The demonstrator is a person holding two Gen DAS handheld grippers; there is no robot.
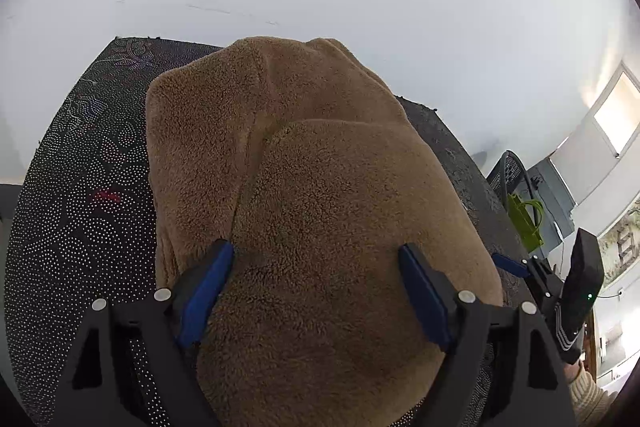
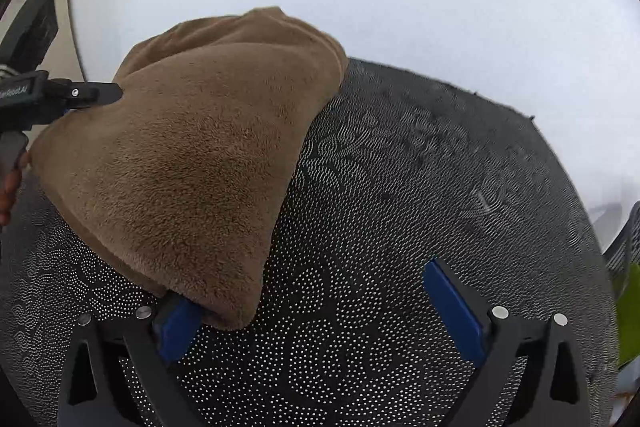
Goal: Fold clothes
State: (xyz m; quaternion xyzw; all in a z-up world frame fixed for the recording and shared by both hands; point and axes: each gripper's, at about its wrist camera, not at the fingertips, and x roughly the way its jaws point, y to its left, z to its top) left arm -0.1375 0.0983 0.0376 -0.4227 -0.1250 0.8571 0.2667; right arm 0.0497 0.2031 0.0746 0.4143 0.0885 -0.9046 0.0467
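Now a fuzzy brown garment (image 1: 304, 187) lies folded in a heap on the dark dotted mat (image 1: 80, 207). Above it, the left gripper (image 1: 316, 259) has its blue fingers (image 1: 208, 283) spread wide, pinching nothing. Beside the heap, the right gripper (image 2: 316, 291) is spread wide too, and one blue finger (image 2: 176, 327) touches the cloth's corner.

Dotted mat (image 2: 400, 207) open rt side, fleece (image 2: 192, 155) blocks left

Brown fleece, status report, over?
Left gripper open, straddling the folded brown fleece. Right gripper open, a corner over one finger. Dotted mat underneath; nothing blocking.
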